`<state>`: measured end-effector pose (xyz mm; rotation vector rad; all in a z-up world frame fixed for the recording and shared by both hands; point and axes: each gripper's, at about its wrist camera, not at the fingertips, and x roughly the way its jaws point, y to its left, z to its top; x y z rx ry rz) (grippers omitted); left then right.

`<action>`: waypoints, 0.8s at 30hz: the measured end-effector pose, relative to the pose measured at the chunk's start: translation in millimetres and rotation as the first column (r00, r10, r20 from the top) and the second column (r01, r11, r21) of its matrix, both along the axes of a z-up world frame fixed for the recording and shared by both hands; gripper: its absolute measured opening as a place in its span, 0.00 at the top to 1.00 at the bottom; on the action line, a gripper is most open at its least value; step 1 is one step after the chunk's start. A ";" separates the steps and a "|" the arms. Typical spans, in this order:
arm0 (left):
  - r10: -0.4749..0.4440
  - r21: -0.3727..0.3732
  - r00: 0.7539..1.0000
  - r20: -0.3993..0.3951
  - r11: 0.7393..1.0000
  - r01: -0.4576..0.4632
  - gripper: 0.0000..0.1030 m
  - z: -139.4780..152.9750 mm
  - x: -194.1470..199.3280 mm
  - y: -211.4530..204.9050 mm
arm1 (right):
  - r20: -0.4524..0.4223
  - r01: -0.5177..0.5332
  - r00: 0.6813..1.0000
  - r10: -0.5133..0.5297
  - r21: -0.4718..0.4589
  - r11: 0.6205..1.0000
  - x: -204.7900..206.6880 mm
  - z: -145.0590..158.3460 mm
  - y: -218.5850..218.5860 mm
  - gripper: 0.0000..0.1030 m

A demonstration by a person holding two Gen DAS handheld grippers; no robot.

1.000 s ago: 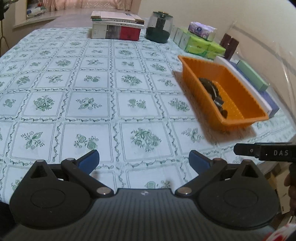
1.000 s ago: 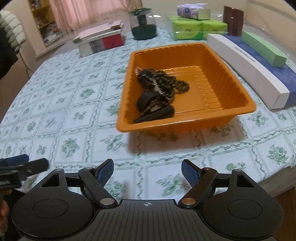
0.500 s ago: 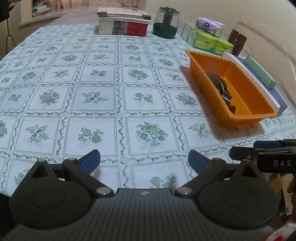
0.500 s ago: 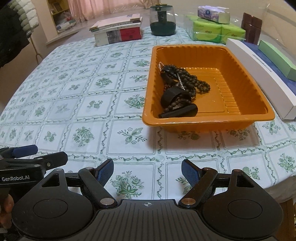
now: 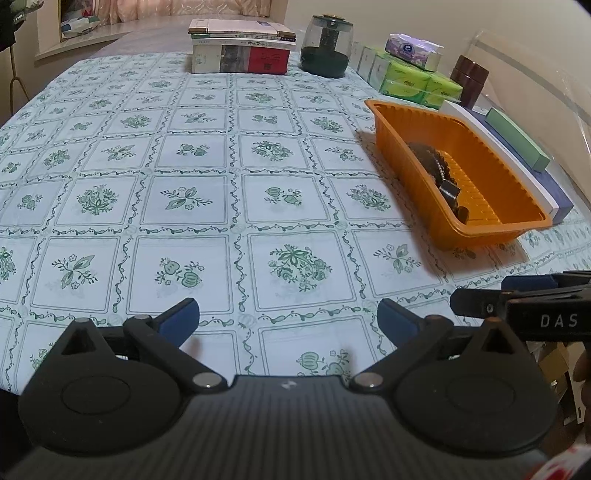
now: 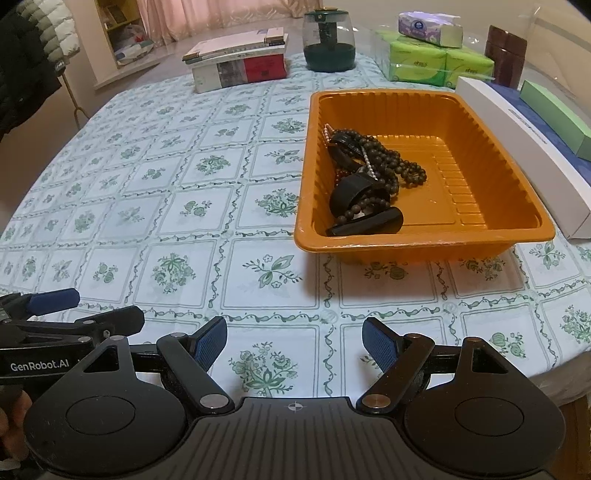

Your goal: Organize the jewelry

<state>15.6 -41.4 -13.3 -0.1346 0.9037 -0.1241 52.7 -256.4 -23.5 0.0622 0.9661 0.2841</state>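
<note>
Both grippers hang over the near edge of the table, jaws spread wide and gripping nothing: my right gripper [image 6: 294,343] points at bare tablecloth [image 6: 184,206] short of the orange tray [image 6: 424,242], and my left gripper [image 5: 287,320] sits beside it, further from the tray, over the green flower print. From the right wrist camera, the left gripper's side shows at the lower left, its blue fingertips [image 6: 55,300] apart from the tray. From the left wrist camera, the right gripper's black arm pokes in at the right edge, nearer than the tray's closest corner.

Past the near rim of the tray, the jewelry [image 6: 364,181] lies in a heap on the tray's floor, crowded toward its left wall: dark bead strands [image 6: 397,162] tangled with a short run of pale pearls [image 6: 367,164], a black band [image 6: 351,192] standing on edge, and a flat black oval piece [image 6: 369,225] nearest the front rim. Most of the tray's right half is bare ribbed plastic.

Along the tray's right side runs a long white box [image 6: 528,147], with a green box [image 6: 557,114] further out. Beyond the tray's far rim stand green tissue packs [image 6: 439,62] topped by a purple-and-white pack [image 6: 430,27], a brown canister [image 6: 506,55] to their right, a dark green jar [image 6: 328,40], and a stack of books [image 6: 240,59] off to the far left of the tray.
</note>
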 end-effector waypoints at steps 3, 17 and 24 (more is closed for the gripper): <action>-0.003 0.002 1.000 0.002 1.000 0.003 0.01 0.1 -0.3 -0.5 | 0.001 0.000 1.000 0.000 -0.001 1.000 -0.1 0.1 0.1 0.22; -0.011 0.003 1.000 -0.002 1.000 0.011 0.01 0.2 0.9 -2.0 | 0.001 -0.009 1.000 0.009 0.000 1.000 0.6 1.1 2.6 0.22; -0.011 0.002 1.000 -0.003 1.000 0.011 0.01 -0.2 1.3 -1.6 | 0.003 -0.010 1.000 0.010 0.000 1.000 1.0 0.9 2.9 0.22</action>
